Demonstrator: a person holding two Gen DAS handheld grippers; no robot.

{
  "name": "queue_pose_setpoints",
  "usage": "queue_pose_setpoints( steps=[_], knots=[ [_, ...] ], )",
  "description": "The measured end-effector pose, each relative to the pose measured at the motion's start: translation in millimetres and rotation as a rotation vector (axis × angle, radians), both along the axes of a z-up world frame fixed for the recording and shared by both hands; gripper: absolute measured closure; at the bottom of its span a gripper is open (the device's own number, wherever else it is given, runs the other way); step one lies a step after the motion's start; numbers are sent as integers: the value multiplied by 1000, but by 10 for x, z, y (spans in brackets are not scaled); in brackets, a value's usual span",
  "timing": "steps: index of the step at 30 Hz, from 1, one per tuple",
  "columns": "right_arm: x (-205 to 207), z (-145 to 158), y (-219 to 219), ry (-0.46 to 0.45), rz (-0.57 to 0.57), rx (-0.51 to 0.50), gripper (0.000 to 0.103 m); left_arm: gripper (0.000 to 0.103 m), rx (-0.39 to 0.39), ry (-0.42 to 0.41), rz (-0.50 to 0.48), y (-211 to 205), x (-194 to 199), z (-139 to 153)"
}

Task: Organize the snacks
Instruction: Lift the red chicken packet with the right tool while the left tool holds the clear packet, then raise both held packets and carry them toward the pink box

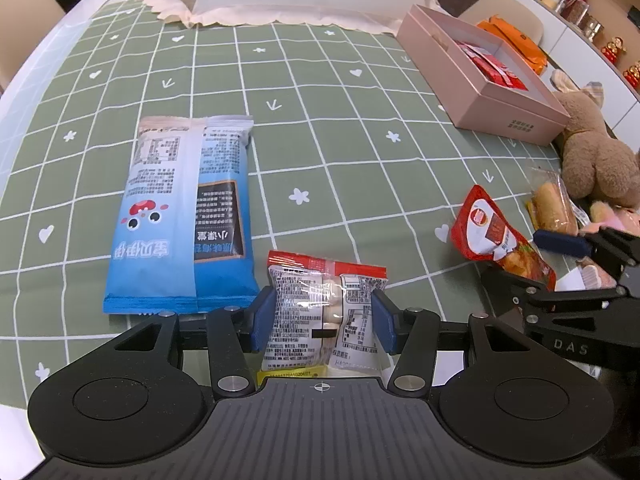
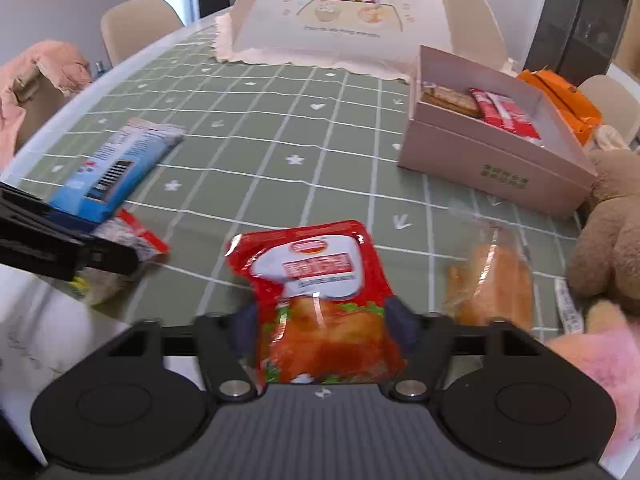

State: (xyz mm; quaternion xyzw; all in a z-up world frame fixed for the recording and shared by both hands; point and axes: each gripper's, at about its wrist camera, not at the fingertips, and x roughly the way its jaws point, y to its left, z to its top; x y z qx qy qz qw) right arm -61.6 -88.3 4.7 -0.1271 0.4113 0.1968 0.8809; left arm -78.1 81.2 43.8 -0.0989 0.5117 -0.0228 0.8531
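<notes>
The left gripper [image 1: 323, 320] has its 2 blue pads pressed against the sides of a clear-wrapped snack packet with a red top edge [image 1: 326, 300], closed on it just above the green checked tablecloth [image 1: 340, 140]. Immediately left of that packet, a blue and white snack bag [image 1: 184, 216] lies flat on the cloth, label side down toward the camera. The right gripper [image 2: 322, 324] is clamped around the lower half of a red chicken-snack pouch [image 2: 316, 296], its pads pinching both sides, with the pouch lifted and tilted over the tablecloth. Right of the pouch, a clear-wrapped bread roll [image 2: 494, 284] lies blurred near the table edge, and just beyond it sits a brown plush toy [image 2: 612, 240]. Farther back from the pouch, to the right, an open pink box [image 2: 492, 160] rests on the cloth, already holding red sachets [image 2: 504, 114] and a flat brown biscuit pack [image 2: 450, 96]. Orange packets [image 2: 568, 104] lie behind the box. Farthest back stands a cream mesh food cover [image 2: 344, 12] printed with 2 cartoon children.
</notes>
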Motion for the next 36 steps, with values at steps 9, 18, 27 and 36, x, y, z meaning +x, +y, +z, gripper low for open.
queue_pose_setpoints(
  steps=[9,18,27,36],
  knots=[
    [345,51,-430,146,-33,288,13,47,-4,-4,1,17,-13,1],
    [231,-148,-71,73,30,87,6,47,-3,-2,-1,22,-10,4],
    [247,-139,-25,99,117,99,2,47,-4,-3,-2,26,-6,5],
    [70,-127,24,142,327,60,0,47,-8,-4,1,27,2,3]
  ],
)
